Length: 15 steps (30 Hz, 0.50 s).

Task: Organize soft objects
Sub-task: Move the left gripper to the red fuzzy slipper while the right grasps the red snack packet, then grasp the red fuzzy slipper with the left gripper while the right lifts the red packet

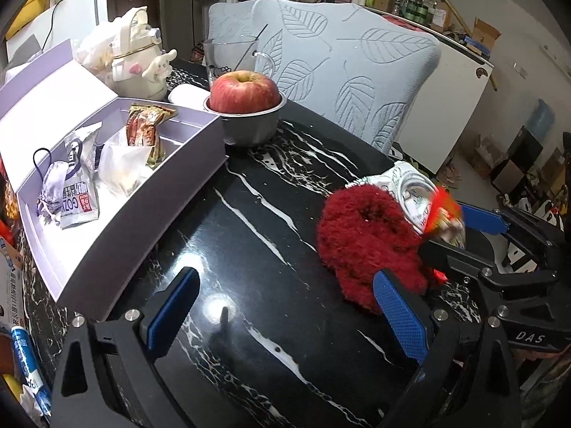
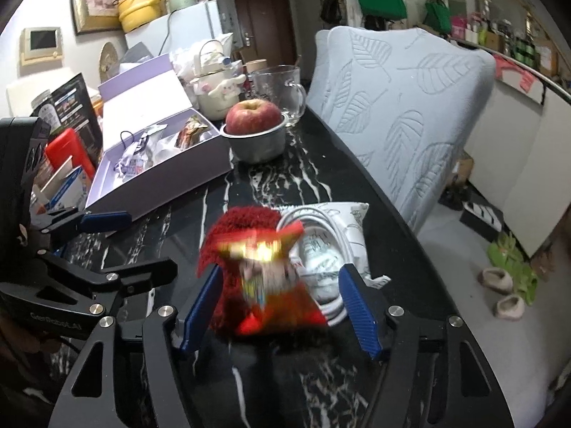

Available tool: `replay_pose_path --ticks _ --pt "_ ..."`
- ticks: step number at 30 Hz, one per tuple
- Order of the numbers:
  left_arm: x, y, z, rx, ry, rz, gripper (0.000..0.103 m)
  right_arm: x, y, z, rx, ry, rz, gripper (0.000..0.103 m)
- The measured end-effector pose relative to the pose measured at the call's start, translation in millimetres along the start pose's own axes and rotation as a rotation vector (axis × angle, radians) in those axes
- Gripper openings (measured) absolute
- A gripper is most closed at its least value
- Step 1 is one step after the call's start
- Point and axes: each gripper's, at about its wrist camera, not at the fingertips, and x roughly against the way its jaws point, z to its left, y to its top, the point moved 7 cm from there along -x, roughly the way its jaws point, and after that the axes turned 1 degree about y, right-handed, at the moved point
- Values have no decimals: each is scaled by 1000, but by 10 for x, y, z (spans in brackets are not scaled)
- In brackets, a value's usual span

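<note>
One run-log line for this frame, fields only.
left gripper: open, empty | right gripper: open around blurred red packet, no pad contact seen | red fuzzy item, white cable bag: on table

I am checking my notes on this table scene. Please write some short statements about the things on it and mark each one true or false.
1. The apple sits in a metal bowl. True.
2. The lavender box is closed. False: its lid stands open and packets lie inside.
3. A red fluffy item lies on the dark marble table. True.
4. The left gripper holds the fluffy item. False: nothing lies between its fingers.
5. A blurred red packet is between the fingers of the right gripper. True.
6. The glass mug stands in front of the apple. False: it stands behind.
</note>
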Motion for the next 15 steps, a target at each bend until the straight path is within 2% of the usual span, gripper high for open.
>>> replay_pose_path --ticks 2,5,15 --pt "-19 15 28 3 1 -3 100 -26 21 19 12 0 -2 64" --pt "-48 33 40 3 -2 -4 100 -70 -20 33 51 -28 19 49" --pt "-68 45 -122 -14 -54 2 100 128 -178 -95 -27 19 -11 47"
